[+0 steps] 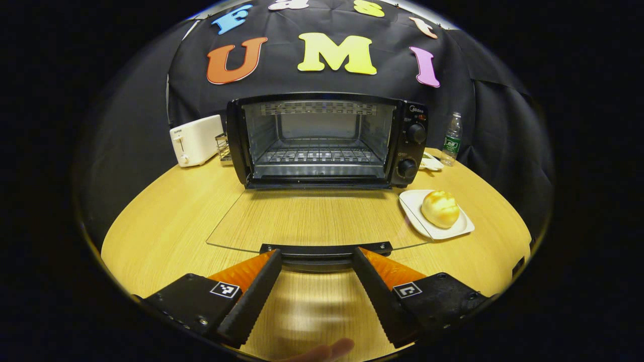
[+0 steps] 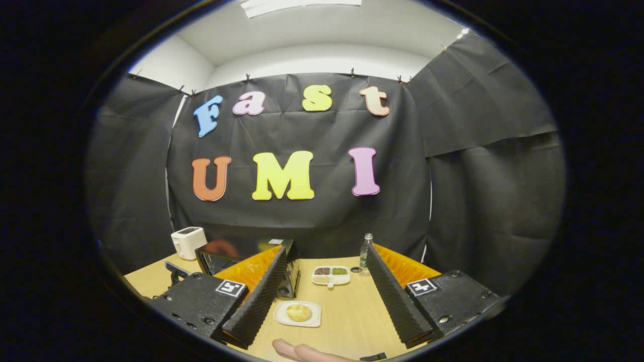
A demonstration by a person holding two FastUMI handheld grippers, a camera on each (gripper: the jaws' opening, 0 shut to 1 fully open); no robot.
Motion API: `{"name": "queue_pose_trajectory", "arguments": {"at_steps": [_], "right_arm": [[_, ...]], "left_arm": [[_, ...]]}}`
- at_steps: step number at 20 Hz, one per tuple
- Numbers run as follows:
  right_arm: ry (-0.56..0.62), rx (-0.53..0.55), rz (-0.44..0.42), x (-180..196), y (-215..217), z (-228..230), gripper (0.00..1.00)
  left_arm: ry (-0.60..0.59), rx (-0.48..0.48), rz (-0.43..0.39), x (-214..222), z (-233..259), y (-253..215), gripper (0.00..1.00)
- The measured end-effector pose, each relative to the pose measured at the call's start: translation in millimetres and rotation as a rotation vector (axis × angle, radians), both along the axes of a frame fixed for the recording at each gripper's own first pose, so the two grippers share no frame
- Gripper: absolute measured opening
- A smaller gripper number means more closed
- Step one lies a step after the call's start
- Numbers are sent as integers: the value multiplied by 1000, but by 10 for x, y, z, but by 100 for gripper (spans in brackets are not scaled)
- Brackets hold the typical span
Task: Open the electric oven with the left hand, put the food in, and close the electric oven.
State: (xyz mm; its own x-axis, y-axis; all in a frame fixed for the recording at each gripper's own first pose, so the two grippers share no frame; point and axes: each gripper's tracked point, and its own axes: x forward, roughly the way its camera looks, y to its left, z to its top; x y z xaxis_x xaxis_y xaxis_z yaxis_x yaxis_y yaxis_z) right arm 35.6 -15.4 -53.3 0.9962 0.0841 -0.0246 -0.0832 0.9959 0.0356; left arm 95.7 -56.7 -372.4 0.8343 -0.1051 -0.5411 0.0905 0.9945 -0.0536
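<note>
Both tongs stand with their fingers spread wide and nothing between them. Left tongs (image 1: 317, 259), seen in the left gripper view, hover low over the wooden bench (image 1: 166, 221), their tips just at either end of the dark handle (image 1: 326, 250) on the oven's glass door (image 1: 312, 218); whether the tips touch that handle cannot be told. That door lies folded flat on the bench, fully down.

Going left to right in this view: a white toaster (image 1: 195, 140) stands at the back, then a small wire rack (image 1: 224, 149) just beside the electric oven (image 1: 322, 141), whose cavity is open and shows a bare grill shelf (image 1: 314, 156). Two knobs (image 1: 416, 133) sit on its right panel. Right of the oven a white plate (image 1: 455, 232) carries the bun (image 1: 439, 208), near the door's right edge. Behind it stands a water bottle (image 1: 452, 139). A fingertip (image 1: 327, 349) shows at the bottom edge.

Right tongs (image 2: 327, 264), in the right gripper view, are held higher and apart from everything. Left to right there: the toaster (image 2: 188, 242), the oven (image 2: 221, 259) partly hidden behind the left finger, the plate (image 2: 282, 317) with the bun (image 2: 298, 312) between the fingers, a divided dish (image 2: 331, 282) farther back, and the bottle (image 2: 366, 249).
</note>
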Motion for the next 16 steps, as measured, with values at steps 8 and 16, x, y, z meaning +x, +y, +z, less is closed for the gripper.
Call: {"name": "queue_pose_trajectory", "arguments": {"at_steps": [8, 16], "right_arm": [[35, 10, 3, 83, -12, -94, 96], [136, 12, 29, 440, 82, -552, 96]], "left_arm": [[-156, 30, 55, -49, 606, 269, 96], [-343, 29, 62, -249, 1907, 528, 95]]}}
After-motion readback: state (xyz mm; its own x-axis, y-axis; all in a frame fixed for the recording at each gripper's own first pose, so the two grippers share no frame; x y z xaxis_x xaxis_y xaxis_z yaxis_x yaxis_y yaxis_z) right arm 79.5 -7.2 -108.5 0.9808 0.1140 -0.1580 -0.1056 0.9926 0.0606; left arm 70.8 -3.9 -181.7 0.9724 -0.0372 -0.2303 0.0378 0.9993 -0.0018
